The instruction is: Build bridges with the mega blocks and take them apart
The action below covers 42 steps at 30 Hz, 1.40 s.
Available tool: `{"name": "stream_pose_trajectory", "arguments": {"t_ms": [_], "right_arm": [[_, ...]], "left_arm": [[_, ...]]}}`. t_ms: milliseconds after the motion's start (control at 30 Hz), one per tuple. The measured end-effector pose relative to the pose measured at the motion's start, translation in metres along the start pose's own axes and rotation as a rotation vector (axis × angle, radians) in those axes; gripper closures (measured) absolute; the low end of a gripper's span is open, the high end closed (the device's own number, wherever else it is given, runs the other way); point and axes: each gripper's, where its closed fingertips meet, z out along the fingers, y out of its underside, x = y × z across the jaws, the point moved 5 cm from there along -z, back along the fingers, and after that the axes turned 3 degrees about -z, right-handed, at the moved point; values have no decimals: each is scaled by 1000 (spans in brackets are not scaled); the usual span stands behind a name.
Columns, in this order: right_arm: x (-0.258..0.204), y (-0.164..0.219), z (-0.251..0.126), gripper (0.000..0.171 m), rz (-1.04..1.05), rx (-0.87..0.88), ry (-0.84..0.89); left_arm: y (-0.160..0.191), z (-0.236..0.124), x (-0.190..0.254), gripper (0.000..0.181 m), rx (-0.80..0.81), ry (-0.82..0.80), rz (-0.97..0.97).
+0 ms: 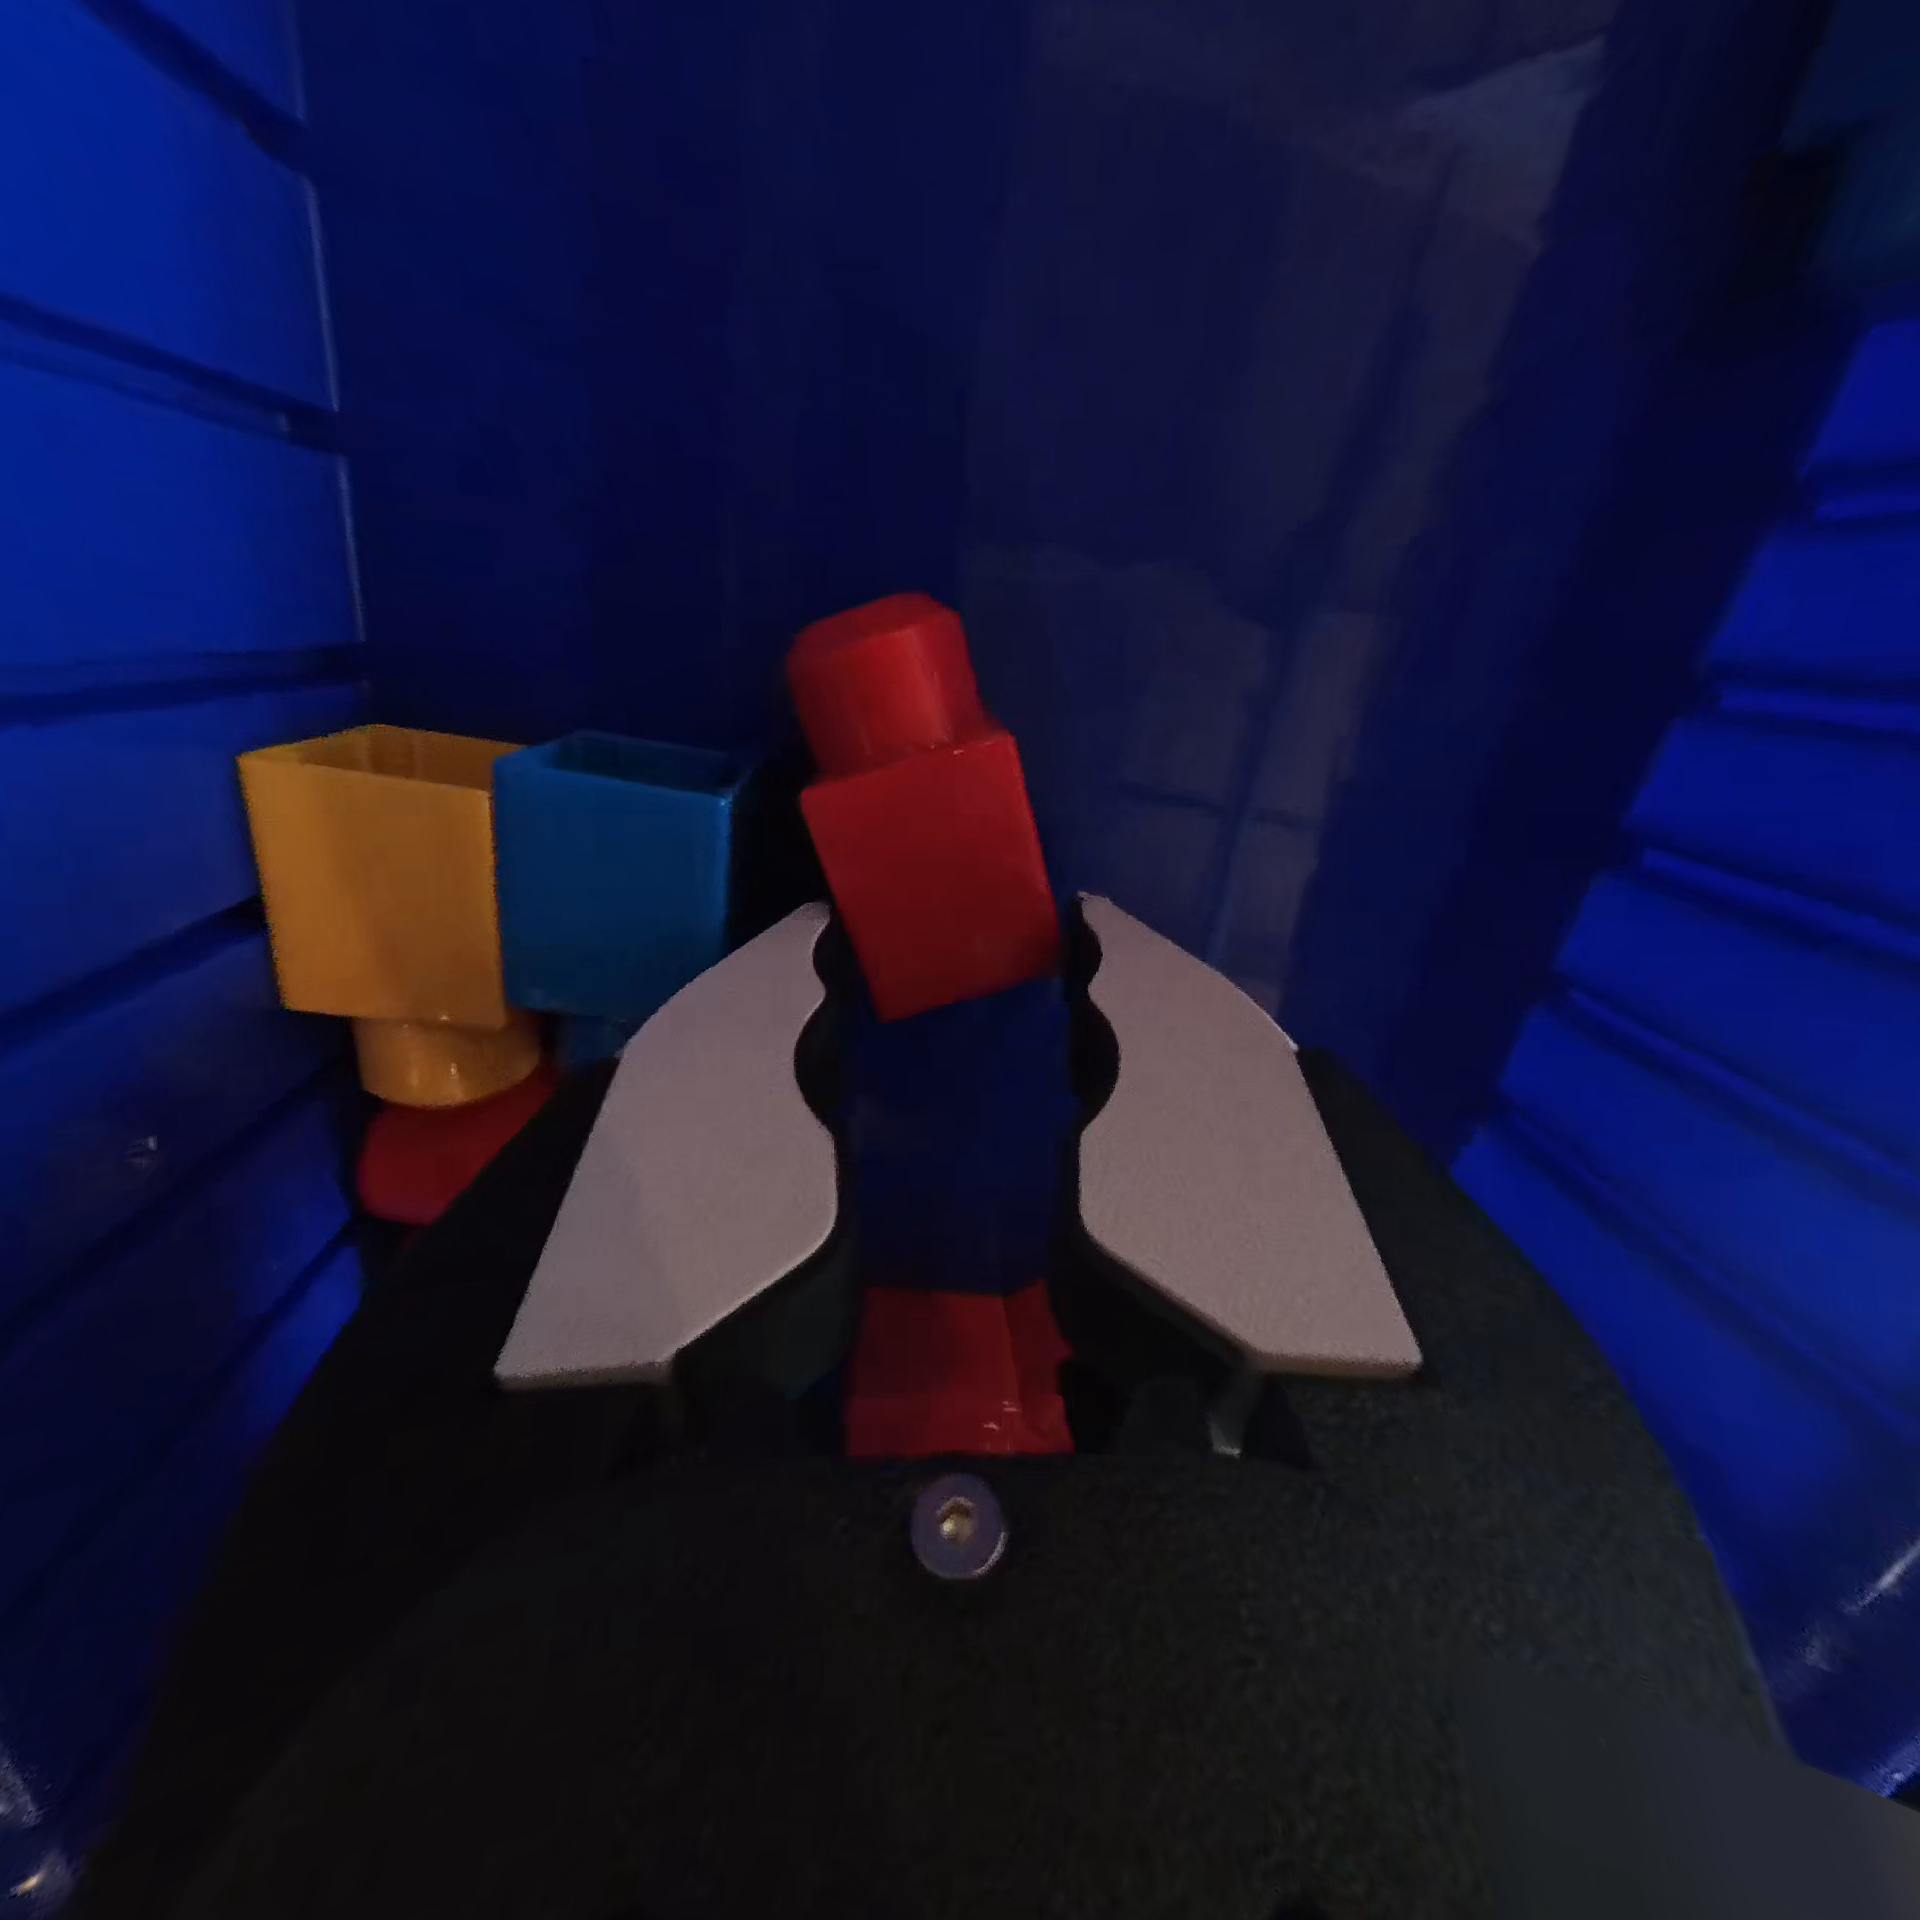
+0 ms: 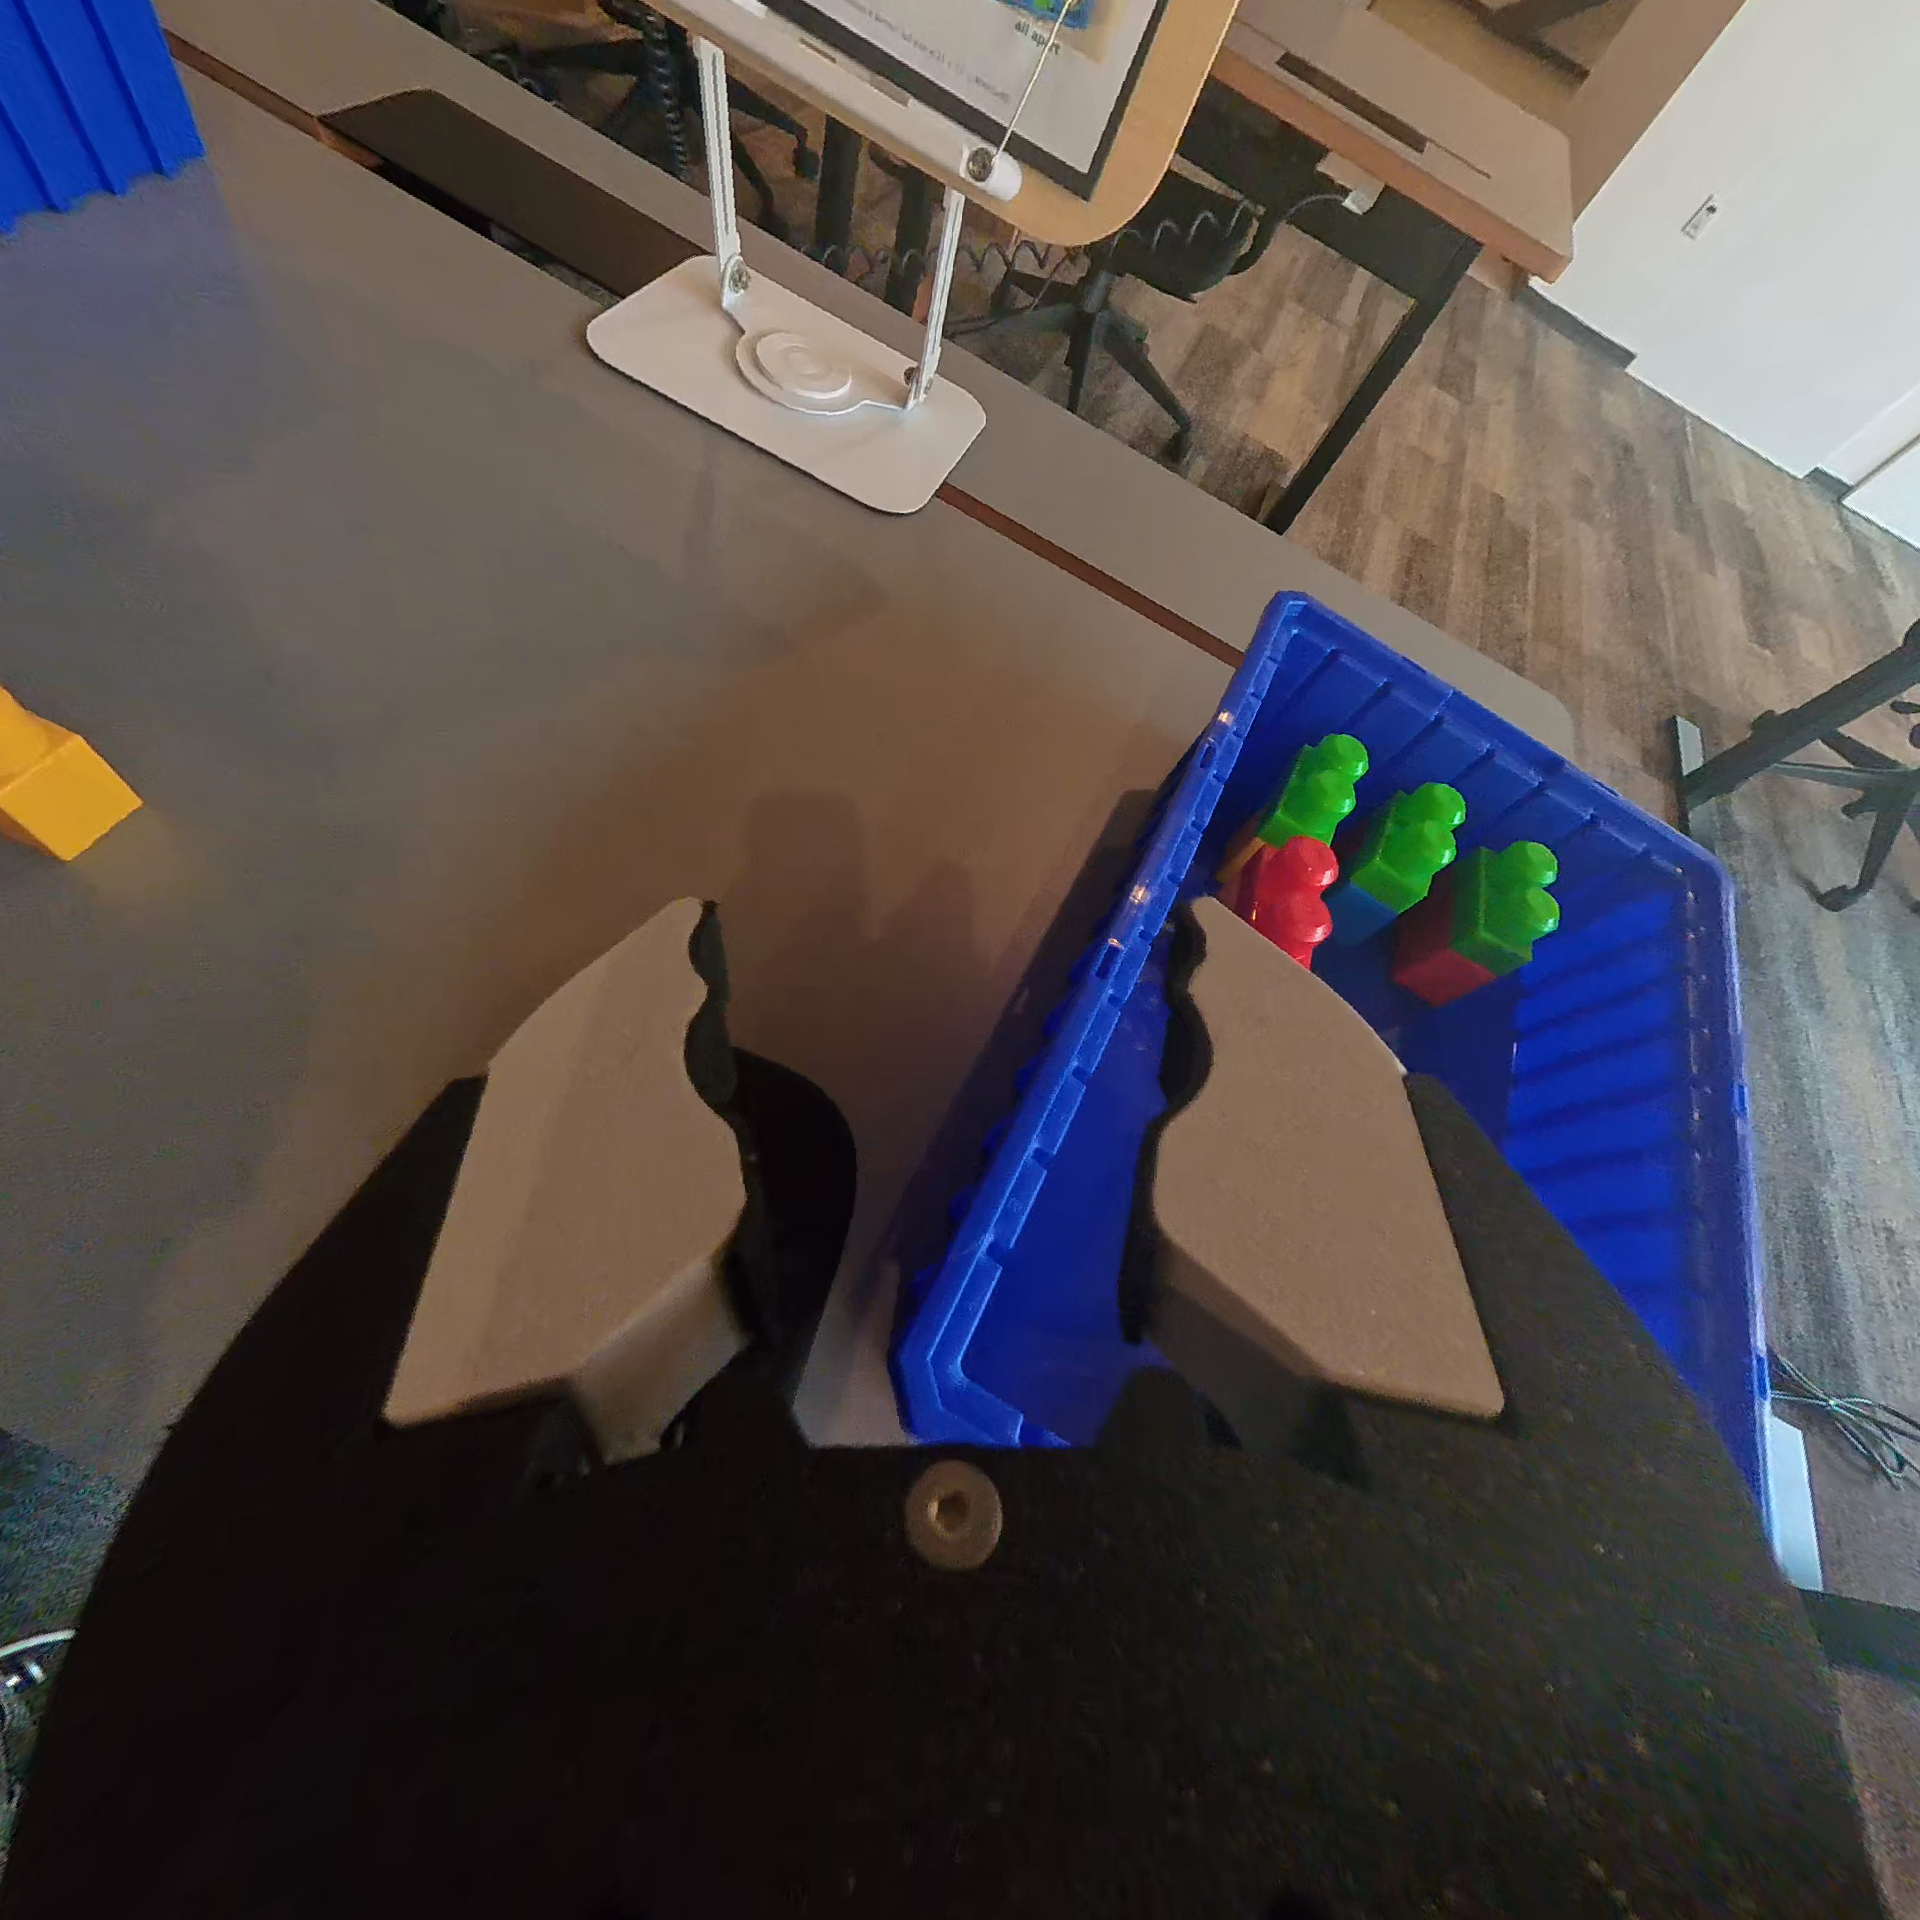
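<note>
In the left wrist view my left gripper (image 1: pixel 954 904) is deep inside a blue bin (image 1: pixel 1143 416). Its jaws stand close on a stack of mega blocks: a red block (image 1: pixel 925 831) sticks out past the fingertips, a dark blue block (image 1: pixel 956 1132) sits between the fingers, and another red block (image 1: pixel 956 1371) lies at the base. In the right wrist view my right gripper (image 2: pixel 948 906) is open and empty above the grey table (image 2: pixel 416 540), over the near rim of a second blue bin (image 2: pixel 1621 1091). That bin holds green blocks (image 2: pixel 1403 847), a red block (image 2: pixel 1288 899) and others.
In the left bin an upturned yellow block (image 1: pixel 374 873) and a blue block (image 1: pixel 613 883) stand left of my fingers, with a red block (image 1: pixel 436 1153) beneath. On the table are a yellow block (image 2: pixel 52 790), a white tablet stand (image 2: pixel 790 384) and another blue bin (image 2: pixel 83 94). My hands' fingertips stand some 75 centimetres from each other.
</note>
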Motion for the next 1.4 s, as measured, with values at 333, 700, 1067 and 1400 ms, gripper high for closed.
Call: {"name": "stream_pose_trajectory", "arguments": {"t_ms": [333, 700, 1067, 1400], "right_arm": [[-15, -10, 6, 92, -30, -4, -54], [-91, -64, 22, 97, -150, 96, -403], [-198, -147, 17, 95, -412, 251, -976], [-249, -171, 13, 105, -614, 300, -1248]], "left_arm": [[2, -48, 40, 143, 332, 238, 221], [70, -153, 145, 144, 883, 737, 644], [171, -174, 245, 143, 890, 941, 1138], [223, -174, 292, 143, 798, 1078, 1370]]}}
